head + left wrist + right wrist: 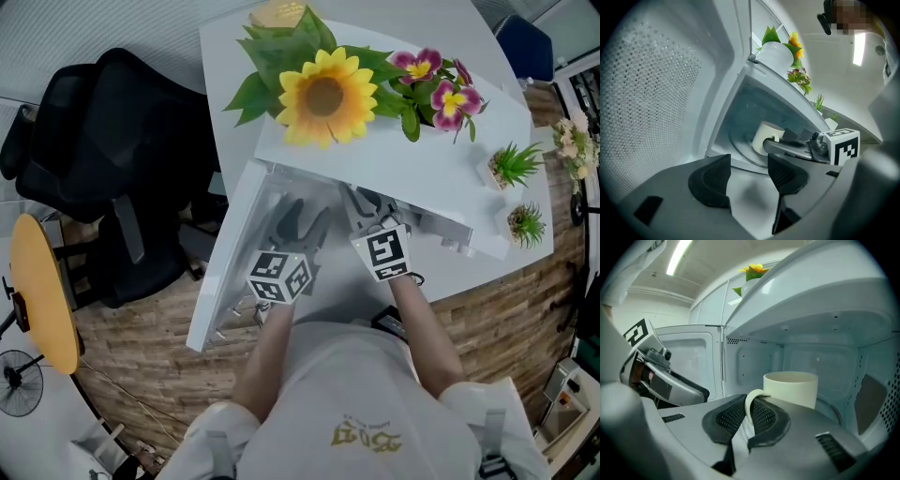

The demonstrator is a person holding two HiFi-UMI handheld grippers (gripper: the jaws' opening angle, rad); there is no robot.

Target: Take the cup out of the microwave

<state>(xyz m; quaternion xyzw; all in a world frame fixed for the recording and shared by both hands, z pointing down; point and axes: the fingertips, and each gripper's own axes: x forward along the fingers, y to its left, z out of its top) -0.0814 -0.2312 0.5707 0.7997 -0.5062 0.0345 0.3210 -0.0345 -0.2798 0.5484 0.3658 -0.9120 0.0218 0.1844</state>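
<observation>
A white cup (790, 387) stands on the glass turntable (738, 146) inside the open white microwave (394, 169). My right gripper (749, 419) reaches into the cavity and is shut on the cup's handle (751, 400), which sits pinched between the two pads. The left gripper view shows the same cup (766, 137) with the right gripper (774, 146) at its handle. My left gripper (749, 176) is open with nothing between its jaws; it hangs before the cavity's lower edge, beside the swung-open door (656, 93). In the head view the left gripper (305, 225) and the right gripper (361, 202) point into the microwave.
An artificial sunflower (323, 94), purple flowers (441, 89) and small potted plants (514, 164) stand on top of the microwave. The open door (225, 258) juts out at the left. A black office chair (112, 169) and a round orange table (42, 291) stand further left.
</observation>
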